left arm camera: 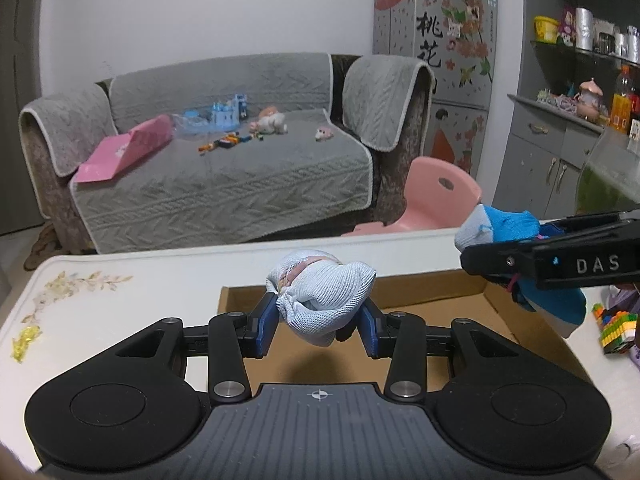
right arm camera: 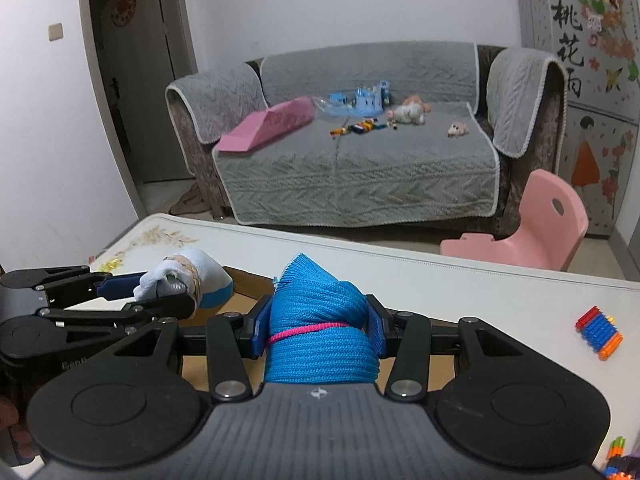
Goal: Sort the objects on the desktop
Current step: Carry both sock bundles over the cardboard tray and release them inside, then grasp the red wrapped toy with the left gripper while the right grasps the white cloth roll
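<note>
Two rolled sock bundles are carried above the shallow brown cardboard box [left arm camera: 420,300], presumably so that soft items can be dropped in together. The pale grey mesh bundle [left arm camera: 320,300] is clamped in the left gripper [left arm camera: 318,326]. The bright blue ribbed bundle [right arm camera: 320,336], bound by a pink band, is clamped in the right gripper [right arm camera: 320,330].
</note>
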